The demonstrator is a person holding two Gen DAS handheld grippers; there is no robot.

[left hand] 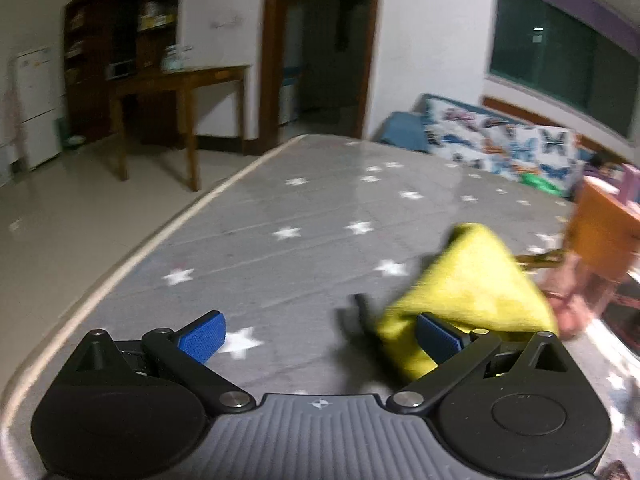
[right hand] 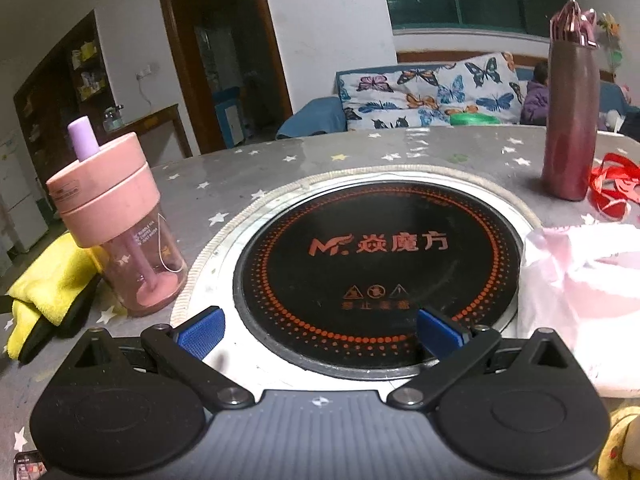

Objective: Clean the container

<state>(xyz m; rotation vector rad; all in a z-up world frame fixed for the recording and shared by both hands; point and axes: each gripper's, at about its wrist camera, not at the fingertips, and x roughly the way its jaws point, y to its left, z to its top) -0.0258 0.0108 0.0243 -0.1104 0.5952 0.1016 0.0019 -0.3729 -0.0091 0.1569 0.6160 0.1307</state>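
A pink lidded cup with a purple straw stands upright on the grey star tablecloth, left of the round cooktop. A yellow cloth lies just left of the cup. In the left wrist view the yellow cloth lies ahead to the right, against my right fingertip, with the blurred pink cup behind it. My left gripper is open and empty above the table. My right gripper is open and empty over the cooktop's near rim.
A black round cooktop is set into the table centre. A dark red bottle stands at the far right, with red ribbon beside it. A pink plastic bag lies right of the cooktop. The table's left edge drops to floor.
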